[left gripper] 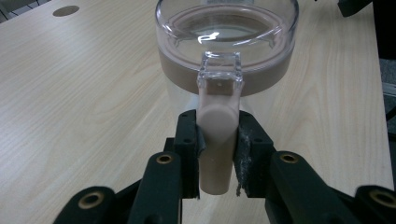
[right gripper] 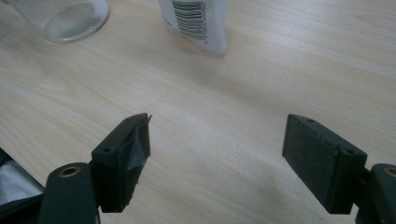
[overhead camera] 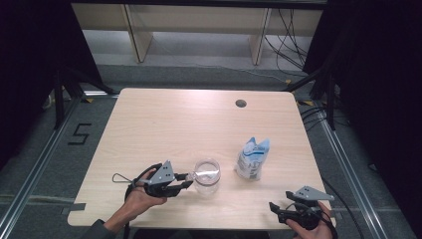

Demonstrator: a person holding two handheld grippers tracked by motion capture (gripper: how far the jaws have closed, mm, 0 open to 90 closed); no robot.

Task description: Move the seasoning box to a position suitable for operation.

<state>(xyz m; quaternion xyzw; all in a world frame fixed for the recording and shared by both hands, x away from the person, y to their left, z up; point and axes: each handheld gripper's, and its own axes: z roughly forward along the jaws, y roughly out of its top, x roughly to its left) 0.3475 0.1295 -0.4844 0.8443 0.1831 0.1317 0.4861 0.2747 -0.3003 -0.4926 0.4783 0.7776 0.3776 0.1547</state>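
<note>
A clear jug with a clear lid stands upright on the table's near middle. In the left gripper view the jug shows a beige band under its lid and a beige handle. My left gripper is shut on that handle, coming at the jug from the left. A white and blue pouch stands just right of the jug. My right gripper rests at the table's near right edge, open, with nothing between its jaws. Ahead of it are the pouch's barcode side and the jug's base.
The light wooden table has a round cable hole near its far right. Metal frame rails run along the floor on both sides. Dark curtains flank the space, and cables lie on the floor beyond the far right corner.
</note>
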